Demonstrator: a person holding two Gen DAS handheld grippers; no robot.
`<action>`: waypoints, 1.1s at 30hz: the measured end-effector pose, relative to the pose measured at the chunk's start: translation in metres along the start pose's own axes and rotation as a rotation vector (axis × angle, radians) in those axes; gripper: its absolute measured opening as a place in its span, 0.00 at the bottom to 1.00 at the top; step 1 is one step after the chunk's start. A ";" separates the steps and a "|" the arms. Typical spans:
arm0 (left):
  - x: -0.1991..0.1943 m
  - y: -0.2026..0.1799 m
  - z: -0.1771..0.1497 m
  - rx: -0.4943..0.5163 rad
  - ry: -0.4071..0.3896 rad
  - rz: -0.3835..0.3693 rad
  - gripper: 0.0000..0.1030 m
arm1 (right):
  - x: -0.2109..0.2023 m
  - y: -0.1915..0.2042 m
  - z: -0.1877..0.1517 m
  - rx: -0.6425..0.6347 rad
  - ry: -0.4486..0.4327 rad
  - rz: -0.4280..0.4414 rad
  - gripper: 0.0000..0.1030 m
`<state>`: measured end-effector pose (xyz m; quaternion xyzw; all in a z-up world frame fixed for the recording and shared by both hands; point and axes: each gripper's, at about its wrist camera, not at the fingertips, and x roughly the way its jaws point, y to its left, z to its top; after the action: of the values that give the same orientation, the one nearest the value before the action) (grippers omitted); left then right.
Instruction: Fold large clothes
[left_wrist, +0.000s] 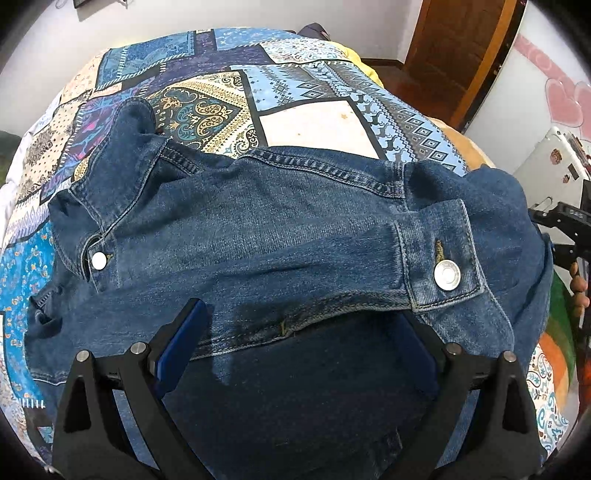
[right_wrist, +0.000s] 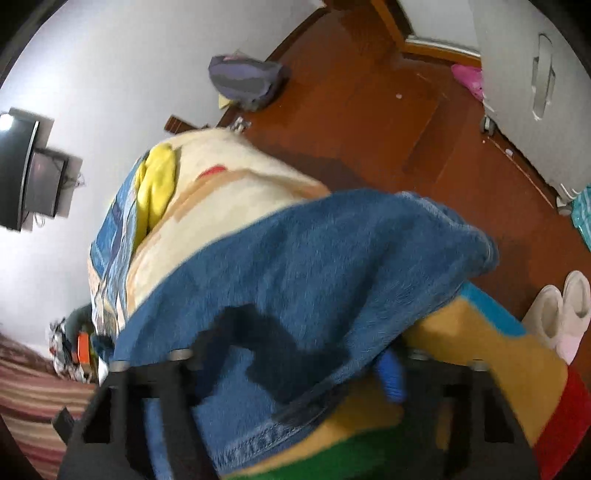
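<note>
A dark blue denim jacket (left_wrist: 266, 229) lies spread on the patchwork bedspread (left_wrist: 207, 103), one sleeve folded across it with a buttoned cuff (left_wrist: 439, 254). My left gripper (left_wrist: 299, 339) is open, its blue-padded fingers (left_wrist: 184, 339) wide apart just above the jacket's near part, holding nothing. In the blurred right wrist view the jacket (right_wrist: 314, 266) hangs over the bed's side. My right gripper (right_wrist: 295, 373) sits at its hem; the cloth covers the fingers, with one blue pad (right_wrist: 391, 376) showing. Whether it grips the denim I cannot tell.
A cream and coloured blanket (right_wrist: 229, 192) covers the bed edge. The wooden floor (right_wrist: 369, 110) holds a grey bag (right_wrist: 243, 81), white slippers (right_wrist: 561, 310) and a white cabinet (right_wrist: 535, 92). A wooden door (left_wrist: 458, 44) stands beyond the bed. The right gripper's frame (left_wrist: 565, 229) shows at the right edge.
</note>
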<state>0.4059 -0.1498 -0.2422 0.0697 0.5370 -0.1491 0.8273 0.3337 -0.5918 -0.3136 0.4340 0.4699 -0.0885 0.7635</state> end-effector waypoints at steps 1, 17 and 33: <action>-0.001 0.001 -0.001 -0.003 0.001 -0.002 0.95 | 0.000 0.000 0.002 0.007 -0.011 -0.005 0.32; -0.108 0.034 -0.015 -0.033 -0.233 0.065 0.95 | -0.146 0.179 -0.026 -0.420 -0.305 0.201 0.08; -0.180 0.143 -0.104 -0.214 -0.333 0.177 0.95 | -0.015 0.373 -0.211 -0.743 0.083 0.339 0.08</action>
<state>0.2936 0.0449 -0.1280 0.0026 0.3974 -0.0276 0.9172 0.3929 -0.2117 -0.1234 0.2031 0.4223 0.2320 0.8524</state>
